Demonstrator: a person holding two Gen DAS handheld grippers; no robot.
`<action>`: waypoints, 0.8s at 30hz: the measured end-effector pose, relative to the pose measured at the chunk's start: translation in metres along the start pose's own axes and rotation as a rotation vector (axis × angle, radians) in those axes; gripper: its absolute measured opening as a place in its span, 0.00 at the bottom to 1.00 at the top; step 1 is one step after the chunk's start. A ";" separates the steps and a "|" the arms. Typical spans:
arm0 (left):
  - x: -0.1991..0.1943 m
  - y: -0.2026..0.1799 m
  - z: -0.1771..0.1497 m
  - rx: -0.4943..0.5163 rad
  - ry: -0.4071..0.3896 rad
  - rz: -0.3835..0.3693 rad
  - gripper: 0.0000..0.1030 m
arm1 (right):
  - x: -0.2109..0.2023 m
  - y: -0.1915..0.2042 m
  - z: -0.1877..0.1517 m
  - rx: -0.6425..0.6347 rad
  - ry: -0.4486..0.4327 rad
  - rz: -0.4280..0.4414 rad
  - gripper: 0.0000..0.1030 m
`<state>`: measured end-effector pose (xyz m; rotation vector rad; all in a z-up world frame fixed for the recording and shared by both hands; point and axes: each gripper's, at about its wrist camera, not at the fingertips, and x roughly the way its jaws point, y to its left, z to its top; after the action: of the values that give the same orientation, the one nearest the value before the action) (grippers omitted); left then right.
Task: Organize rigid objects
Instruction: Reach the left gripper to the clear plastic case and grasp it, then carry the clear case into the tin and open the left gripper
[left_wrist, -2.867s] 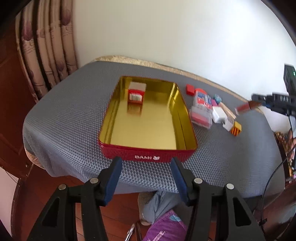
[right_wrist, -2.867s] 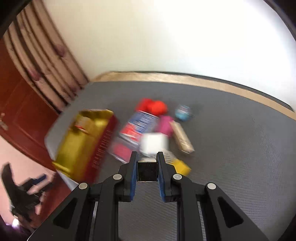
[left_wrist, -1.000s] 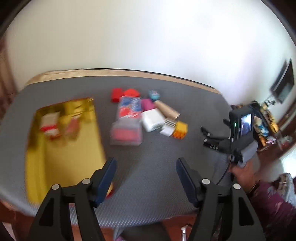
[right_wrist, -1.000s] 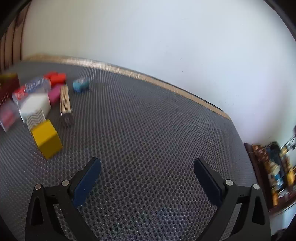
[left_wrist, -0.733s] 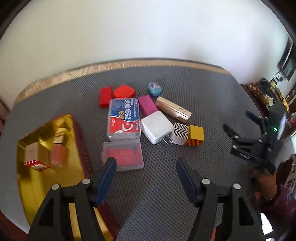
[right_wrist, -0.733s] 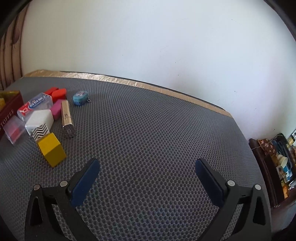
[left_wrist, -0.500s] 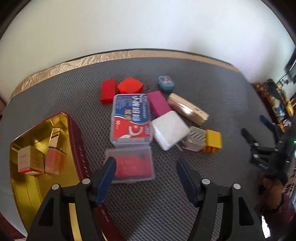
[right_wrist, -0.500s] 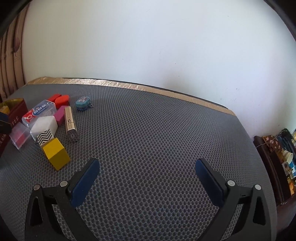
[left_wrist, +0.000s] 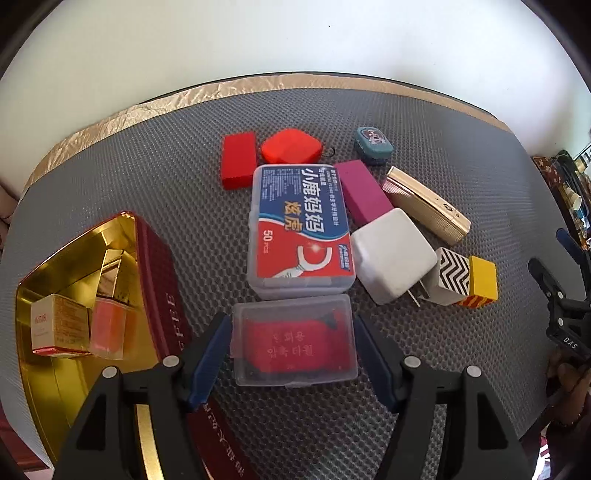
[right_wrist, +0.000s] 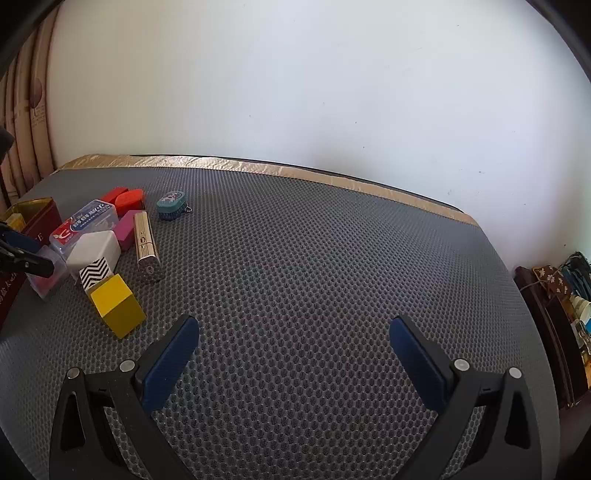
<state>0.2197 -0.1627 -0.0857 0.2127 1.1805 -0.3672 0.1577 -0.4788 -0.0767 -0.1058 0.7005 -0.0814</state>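
Left wrist view: left gripper (left_wrist: 291, 343) points steeply down at the counter (left_wrist: 461, 155), fingers (left_wrist: 207, 354) straddling a clear plastic case (left_wrist: 293, 345) with a red insert. Jaws are opening; the case sits between them on the grey mesh, narrow gaps visible at both pads, so no grip. Just beyond the case, touching its far edge, lies the floss-pick box (left_wrist: 301, 225), blue and red label up. Right of that: white charger (left_wrist: 393, 254), prongs toward the zigzag-patterned block (left_wrist: 452, 275), which abuts a yellow cube (left_wrist: 480, 280). Magenta block (left_wrist: 362, 190) lies between the floss box and a gold ribbed case (left_wrist: 424, 205). Farther back: red block (left_wrist: 239, 160), red rounded piece (left_wrist: 291, 147), small teal tag (left_wrist: 373, 146). Red tin (left_wrist: 159, 266) with gold interior sits left of the clear case, close beside it; a small carton (left_wrist: 59, 325) stands inside by the tin's wall, its reflection next to it.

Right wrist view: right gripper (right_wrist: 293, 349) hangs over bare mesh, well apart from the cluster, fingers (right_wrist: 170, 356) spread wide, nothing between them. Cluster sits at far left of this view; yellow cube nearest, left gripper's fingertip visible at the clear case. Right gripper also shows at the right edge of the left view, a hand (left_wrist: 569, 373) on it.
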 end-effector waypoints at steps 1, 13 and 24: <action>0.002 0.000 0.001 0.006 0.007 0.007 0.72 | 0.000 0.000 0.000 -0.002 0.001 -0.001 1.00; 0.020 -0.025 -0.002 0.072 0.021 0.091 0.69 | 0.004 0.003 0.002 -0.014 0.025 -0.007 1.00; -0.056 -0.053 -0.034 0.078 -0.139 0.068 0.68 | 0.007 0.005 0.001 -0.018 0.046 -0.026 1.00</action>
<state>0.1508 -0.1905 -0.0447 0.2901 1.0202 -0.3626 0.1640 -0.4751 -0.0813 -0.1306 0.7460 -0.1022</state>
